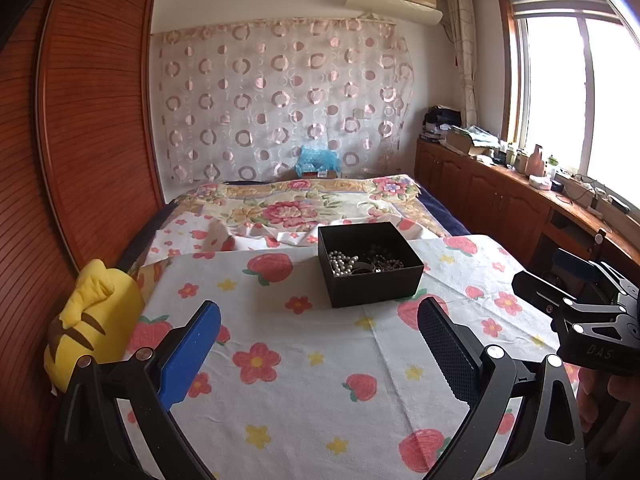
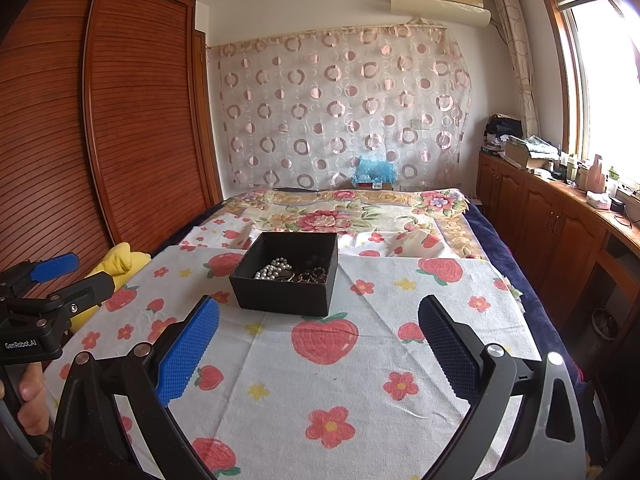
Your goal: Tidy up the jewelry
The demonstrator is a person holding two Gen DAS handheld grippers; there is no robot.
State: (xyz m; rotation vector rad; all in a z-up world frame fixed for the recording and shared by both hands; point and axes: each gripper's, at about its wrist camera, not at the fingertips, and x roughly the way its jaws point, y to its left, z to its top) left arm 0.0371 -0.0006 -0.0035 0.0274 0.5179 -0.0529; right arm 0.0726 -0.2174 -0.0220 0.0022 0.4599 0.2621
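Observation:
A black open box (image 1: pixel 370 276) stands on the strawberry-print cloth (image 1: pixel 304 364) on the bed. It holds a white pearl string (image 1: pixel 342 261) and dark jewelry pieces (image 1: pixel 382 262). The box also shows in the right wrist view (image 2: pixel 286 280) with the pearls (image 2: pixel 275 269) inside. My left gripper (image 1: pixel 318 354) is open and empty, held above the cloth short of the box. My right gripper (image 2: pixel 318 354) is open and empty, also short of the box. The right gripper shows at the right edge of the left wrist view (image 1: pixel 560 280), and the left gripper at the left edge of the right wrist view (image 2: pixel 66 276).
A yellow plush toy (image 1: pixel 90 320) lies at the bed's left edge beside the wooden wardrobe (image 1: pixel 80 140). A floral blanket (image 1: pixel 304 204) covers the far half of the bed. A wooden cabinet (image 2: pixel 560 232) with clutter runs along the right under the window.

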